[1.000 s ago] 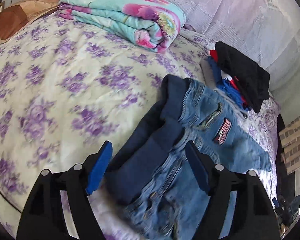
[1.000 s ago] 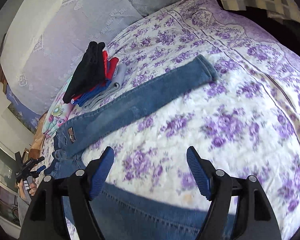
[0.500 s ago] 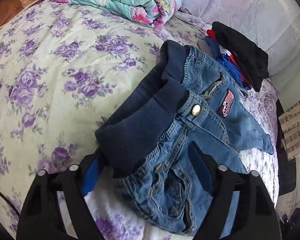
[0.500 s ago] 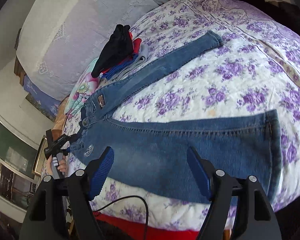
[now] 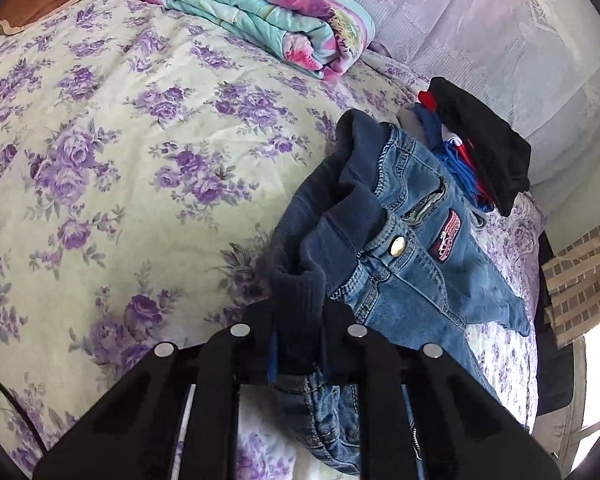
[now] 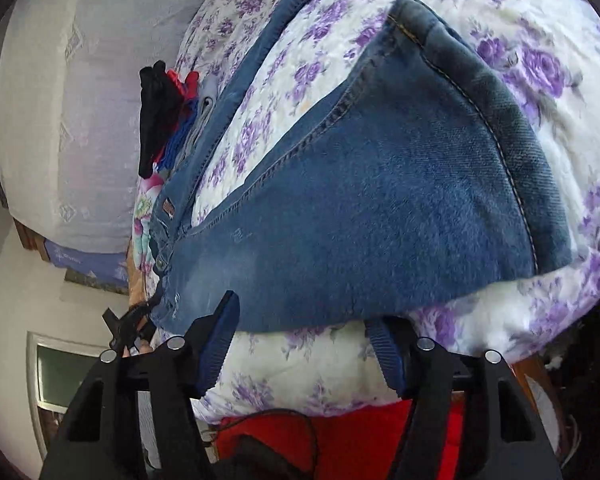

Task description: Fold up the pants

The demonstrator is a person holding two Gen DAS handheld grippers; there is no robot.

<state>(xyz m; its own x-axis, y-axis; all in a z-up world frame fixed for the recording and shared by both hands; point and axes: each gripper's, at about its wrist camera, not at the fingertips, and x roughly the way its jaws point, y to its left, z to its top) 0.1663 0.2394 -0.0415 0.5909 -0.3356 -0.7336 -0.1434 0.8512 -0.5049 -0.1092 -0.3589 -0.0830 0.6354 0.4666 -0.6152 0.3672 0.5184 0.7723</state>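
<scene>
Blue denim pants (image 5: 412, 264): dark navy ribbed waistband, metal button and small red patch below the waistband. Waist end bunched, waistband pinched in the left claw (image 5: 298, 344). Both legs lie spread flat and apart on the floral bed, cuffs unfolded

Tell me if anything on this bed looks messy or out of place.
Mostly tidy. The jeans bunch at the waistband where the left gripper pinches it, and the small clothes pile beside them sits askew. The floral blanket is neatly folded.
</scene>
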